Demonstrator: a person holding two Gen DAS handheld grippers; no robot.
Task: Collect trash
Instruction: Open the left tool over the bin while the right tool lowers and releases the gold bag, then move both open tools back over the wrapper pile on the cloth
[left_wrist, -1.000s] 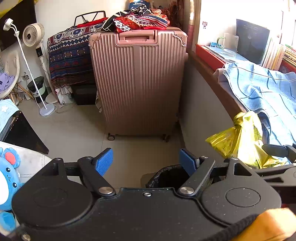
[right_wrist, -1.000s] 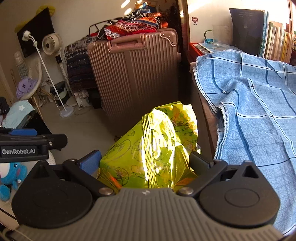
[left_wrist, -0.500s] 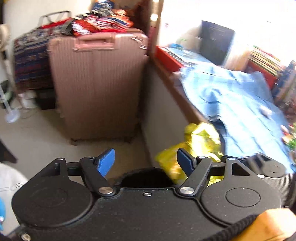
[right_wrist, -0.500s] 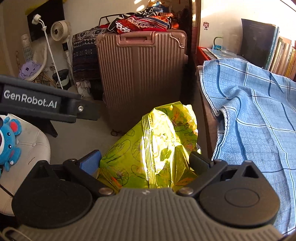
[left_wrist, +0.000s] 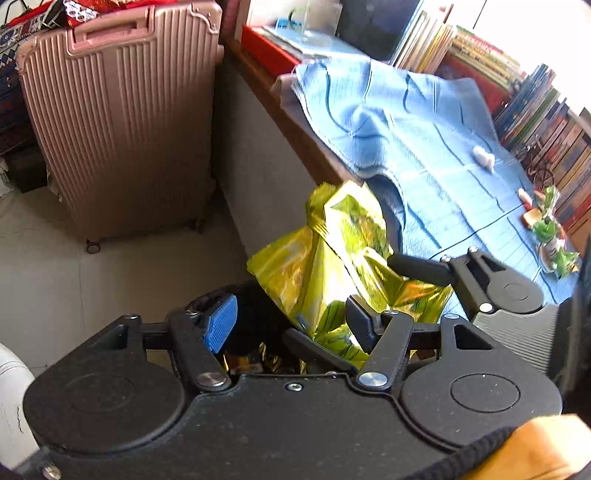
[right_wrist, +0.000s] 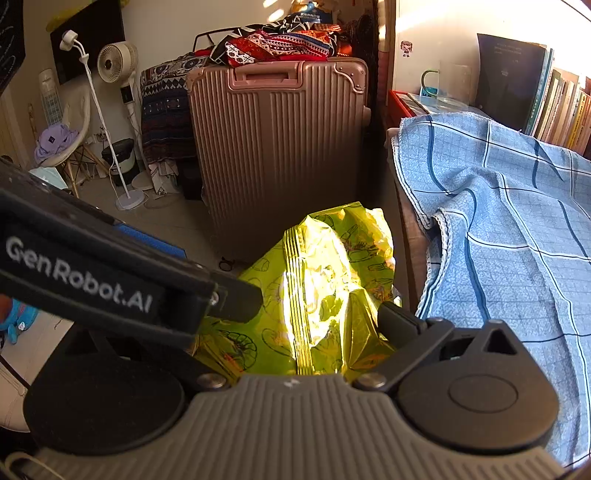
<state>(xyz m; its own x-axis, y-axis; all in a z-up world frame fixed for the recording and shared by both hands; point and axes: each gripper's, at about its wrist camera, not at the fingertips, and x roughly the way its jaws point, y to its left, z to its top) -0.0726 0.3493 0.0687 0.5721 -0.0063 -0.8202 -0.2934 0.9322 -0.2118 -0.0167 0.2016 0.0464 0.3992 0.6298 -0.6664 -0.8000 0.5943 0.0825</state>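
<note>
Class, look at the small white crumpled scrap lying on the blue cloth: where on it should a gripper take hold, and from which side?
Judging by its pose, grip the white scrap across its narrow middle, coming from above. It lies low and alone on the flat blue cloth, so there is no edge to slip under. The left gripper, jaws closing on nothing, looks the freer tool; the right gripper holds the yellow bag.

Desk: wooden edge, ahead and right of the left hand-held gripper. Covered by a blue checked cloth, rumpled, one fold hanging over the near edge. On the cloth, far right: a small white wad and a cluster of green and orange scraps. Along the back: a row of upright books.

Floor: pale tile, ahead and left. Carries a pink ribbed suitcase on wheels, and a black trash bin directly beneath the jaws.
</note>
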